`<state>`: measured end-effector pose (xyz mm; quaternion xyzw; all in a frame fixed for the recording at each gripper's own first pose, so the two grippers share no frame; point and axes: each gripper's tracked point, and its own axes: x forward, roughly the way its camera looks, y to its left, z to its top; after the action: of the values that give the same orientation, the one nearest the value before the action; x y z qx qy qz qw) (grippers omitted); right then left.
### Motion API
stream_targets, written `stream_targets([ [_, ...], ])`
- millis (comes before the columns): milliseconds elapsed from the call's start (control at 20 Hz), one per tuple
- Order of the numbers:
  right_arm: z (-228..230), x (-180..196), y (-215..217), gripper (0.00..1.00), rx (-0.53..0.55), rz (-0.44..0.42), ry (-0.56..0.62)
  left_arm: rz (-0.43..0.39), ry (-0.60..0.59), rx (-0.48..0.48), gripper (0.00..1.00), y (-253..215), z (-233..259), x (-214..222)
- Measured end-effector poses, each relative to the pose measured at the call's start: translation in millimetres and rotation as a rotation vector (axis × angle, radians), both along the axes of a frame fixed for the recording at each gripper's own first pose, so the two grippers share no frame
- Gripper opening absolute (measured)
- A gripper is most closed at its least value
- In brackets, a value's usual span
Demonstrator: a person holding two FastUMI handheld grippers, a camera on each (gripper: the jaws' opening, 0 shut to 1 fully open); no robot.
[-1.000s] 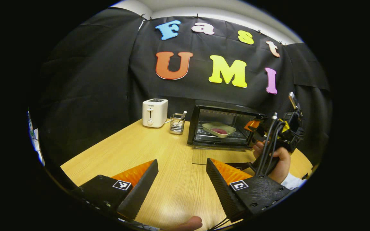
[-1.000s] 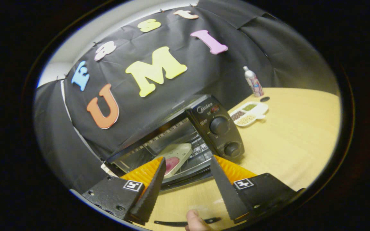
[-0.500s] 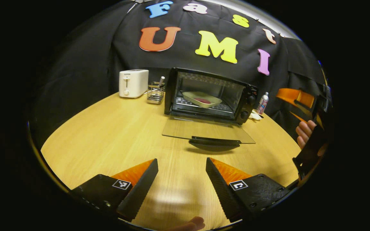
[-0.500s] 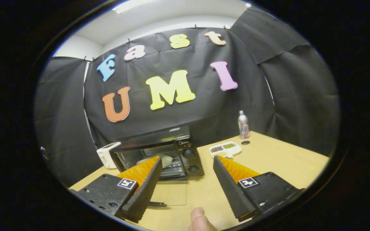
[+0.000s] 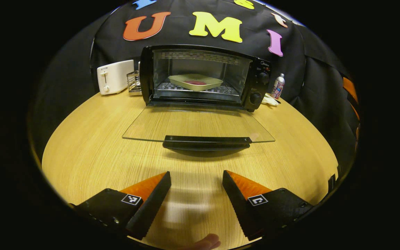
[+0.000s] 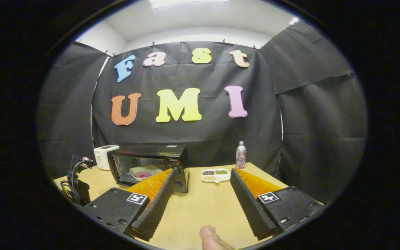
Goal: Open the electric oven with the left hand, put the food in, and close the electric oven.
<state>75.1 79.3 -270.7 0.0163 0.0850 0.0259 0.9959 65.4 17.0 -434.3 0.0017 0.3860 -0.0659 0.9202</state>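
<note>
The black electric oven (image 5: 200,74) stands at the back of the wooden table (image 5: 92,146), its glass door (image 5: 200,123) folded flat toward me with the dark handle (image 5: 207,140) at the near edge. Inside, on the rack, rests a pale dish (image 5: 195,81) holding red food (image 5: 196,82). My left gripper (image 5: 196,182) is open and empty, low over the table just in front of the handle. My right gripper (image 6: 201,185) is open and empty too, farther back; past it I see the oven (image 6: 151,166) and the dish (image 6: 143,172), with the left gripper (image 6: 76,180) at the far left.
A white toaster (image 5: 114,76) and a wire holder (image 5: 134,82) stand left of the oven. To its right are a small bottle (image 5: 277,86) and a white divided snack tray (image 6: 215,174). A fingertip (image 6: 214,238) shows at the bottom edge.
My left gripper swung to face the oven squarely and came closer to the open door's handle. My right gripper drew back and levelled out, away from the oven, leaving the dish inside.
</note>
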Motion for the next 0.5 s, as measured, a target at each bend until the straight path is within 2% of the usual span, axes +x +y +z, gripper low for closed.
stream_targets([
  [50, 1.1, -1.0, -3.2, 1.00, -0.005, -0.002, -0.008, -0.006, -0.001, 0.008, 0.95, -3.1, -0.4, 4.0],
  [100, 1.9, -2.4, -4.7, 0.96, -0.001, 0.003, -0.009, -0.014, 0.000, 0.015, 0.95, -5.9, -1.5, 7.5],
  [150, 0.0, -4.9, -3.7, 0.96, 0.006, 0.015, -0.003, -0.017, -0.002, 0.022, 0.95, -8.5, -2.4, 11.8],
  [200, -1.0, -7.7, -5.7, 1.00, 0.014, 0.021, 0.008, -0.017, -0.003, 0.032, 0.95, -9.6, -3.9, 15.7],
  [250, -0.2, -7.0, -13.8, 0.96, 0.023, 0.024, 0.013, -0.018, -0.004, 0.042, 0.95, -11.4, -4.5, 20.0],
  [350, 2.8, -6.7, -23.1, 0.96, 0.015, 0.011, -0.001, -0.012, -0.002, 0.059, 0.95, -12.4, -5.2, 26.4],
  [400, 5.9, -6.2, -27.6, 1.00, 0.013, 0.001, -0.015, -0.005, 0.011, 0.064, 0.96, -11.5, -6.0, 27.0],
  [500, 8.5, -6.7, -31.8, 0.96, 0.005, -0.008, -0.032, 0.006, 0.007, 0.060, 0.95, -12.8, -2.3, 27.5],
])
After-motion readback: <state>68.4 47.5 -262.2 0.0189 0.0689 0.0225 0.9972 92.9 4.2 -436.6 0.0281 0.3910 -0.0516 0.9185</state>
